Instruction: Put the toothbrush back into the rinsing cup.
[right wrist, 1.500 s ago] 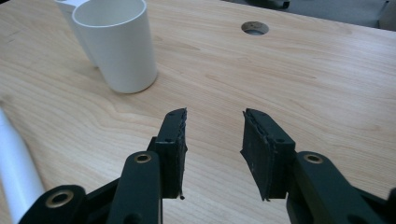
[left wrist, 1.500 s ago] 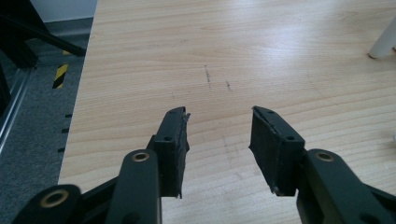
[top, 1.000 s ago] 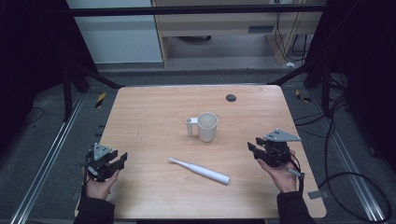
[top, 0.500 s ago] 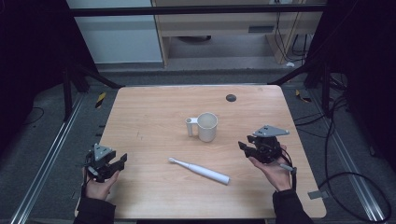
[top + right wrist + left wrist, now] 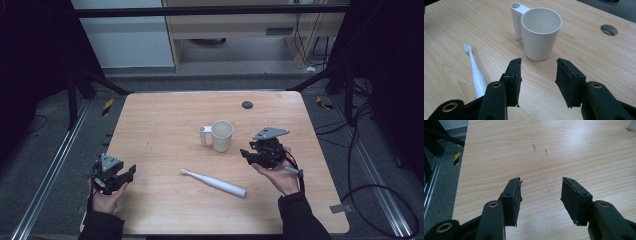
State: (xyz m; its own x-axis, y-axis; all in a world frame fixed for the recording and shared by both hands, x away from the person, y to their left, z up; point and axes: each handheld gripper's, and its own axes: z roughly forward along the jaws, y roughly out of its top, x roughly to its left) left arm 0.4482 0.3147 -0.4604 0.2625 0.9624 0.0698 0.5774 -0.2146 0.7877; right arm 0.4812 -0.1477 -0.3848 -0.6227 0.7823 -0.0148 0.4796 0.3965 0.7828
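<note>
We hold our right gripper (image 5: 248, 153) above the wooden table (image 5: 150, 125), toward its right edge and just beside the white cup (image 5: 221, 135), which stands upright near the middle of the surface with its handle (image 5: 203, 135) turned toward the left edge. In the right gripper view the two black jaws stand a moderate way apart with bare wood between them; they have just been opening a little and grip nothing. Past their tips the cup (image 5: 541, 35) rises with its mouth open to us and its handle (image 5: 517, 17) on the far left side, apart from the pads.

A white electric toothbrush (image 5: 214, 182) lies flat on the table between the cup and the near edge, its bristled head pointing toward the left edge and its thick end toward the near right corner. In the right gripper view the toothbrush (image 5: 475, 70) runs along the left side, its lower end passing behind the left jaw.

Our left gripper (image 5: 127, 172) sits at the near left corner, well apart from both things. Its jaws have just been opening and now stand fairly wide over bare wood, holding nothing, as the left gripper view shows.

A small dark round hole (image 5: 247, 104) lies in the surface near the far edge.
</note>
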